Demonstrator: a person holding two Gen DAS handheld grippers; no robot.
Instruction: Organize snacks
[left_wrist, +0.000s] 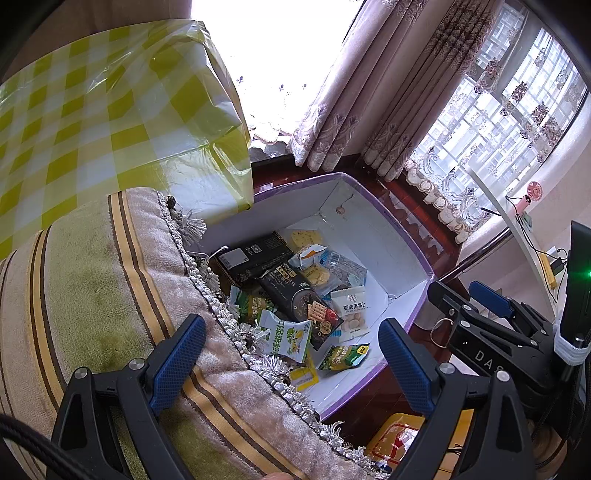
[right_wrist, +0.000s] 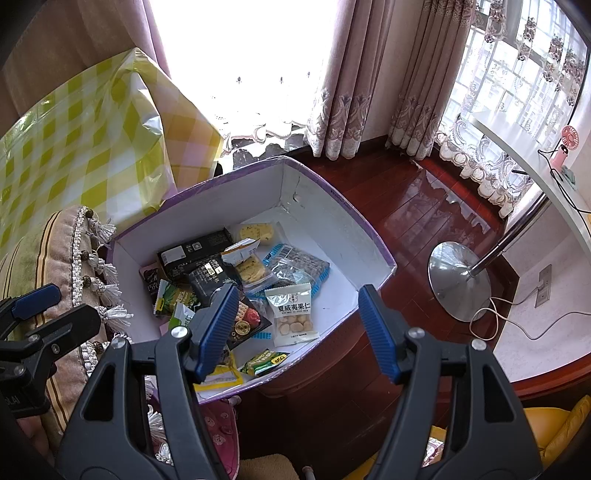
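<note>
Checked yellow bag (right_wrist: 92, 140) bulks up on the left, beside the striped fringed cushion (left_wrist: 92, 295). Between that and the red wood floor (right_wrist: 424, 206) sits the purple-edged box (right_wrist: 332, 236), white inside, where the snacks are. I count roughly a dozen packs heaped loose toward its near-left half, right half bare, so sorting looks barely begun (judging from the jumble only). Biggest is the black cracker pack (left_wrist: 306, 310), lying over a black box (right_wrist: 195, 251); then the white nut pouch (right_wrist: 293, 314), a clear blue-edged bag (right_wrist: 299, 264), yellow biscuit packs (right_wrist: 256, 230), green-white packs (left_wrist: 284, 336) at the cushion edge, a small green sachet (right_wrist: 264, 360) near the front wall.

My left gripper (left_wrist: 291, 365) hangs over the cushion edge and box, jaws wide apart, nothing between them. My right gripper (right_wrist: 295, 332) hovers above the heap, jaws about half spread, empty too, touching no pack
</note>
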